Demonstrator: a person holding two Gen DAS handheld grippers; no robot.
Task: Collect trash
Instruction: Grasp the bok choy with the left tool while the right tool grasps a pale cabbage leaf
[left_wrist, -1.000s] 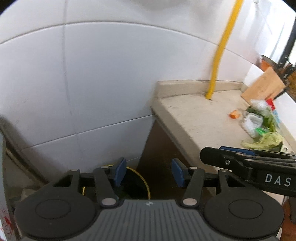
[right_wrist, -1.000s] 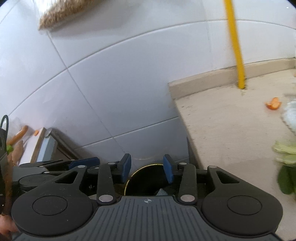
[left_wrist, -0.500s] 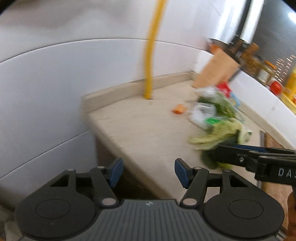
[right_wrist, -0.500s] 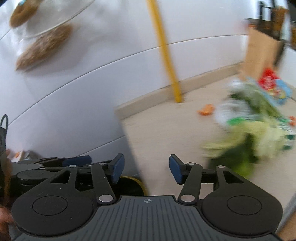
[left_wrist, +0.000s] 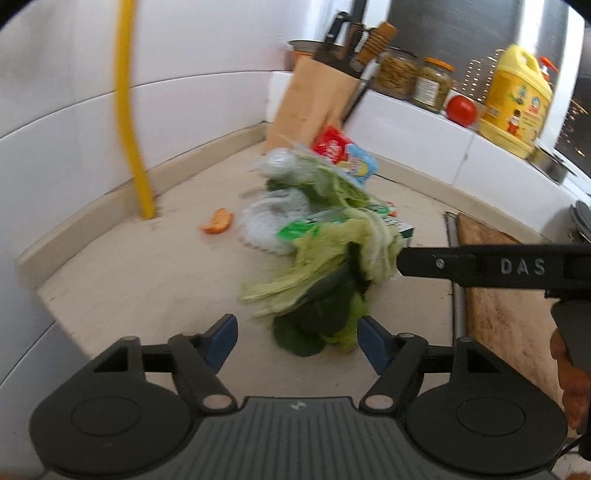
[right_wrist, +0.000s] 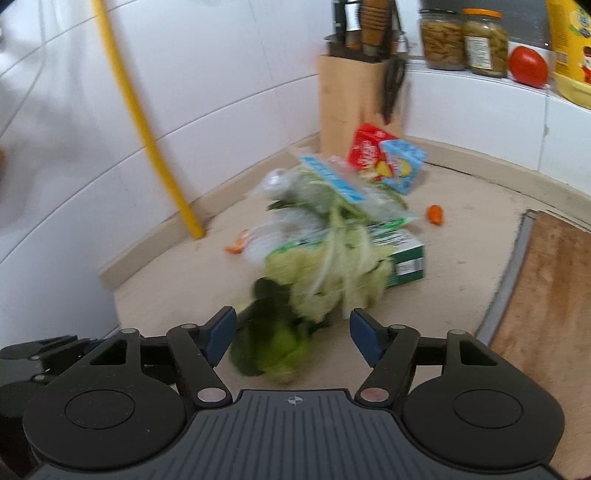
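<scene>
A blurred heap of trash lies on the beige counter (left_wrist: 155, 280). It holds pale and dark green leaves (left_wrist: 332, 266), white plastic bags (left_wrist: 273, 221), a green carton (right_wrist: 404, 258), and red (right_wrist: 367, 147) and blue packets (right_wrist: 400, 166). Orange peel (left_wrist: 218, 223) sits left of the heap. My left gripper (left_wrist: 297, 339) hovers just short of the leaves, its jaws opening with nothing pressed between them. My right gripper (right_wrist: 291, 338) faces the same leaves from beside it, jaws also opening and holding nothing. Its black finger (left_wrist: 480, 266) crosses the left wrist view at the right.
A knife block (left_wrist: 314, 107) stands in the corner behind the heap. Jars (left_wrist: 432, 83), a tomato (left_wrist: 461, 110) and a yellow bottle (left_wrist: 517, 99) line the ledge. A yellow pipe (left_wrist: 133, 147) runs down the wall. A wooden board (left_wrist: 509, 314) lies to the right; the counter ends at the left.
Both views swung from the wall and the bin below the counter's end over to the trash heap on the counter. Both pairs of jaws have spread wider.
</scene>
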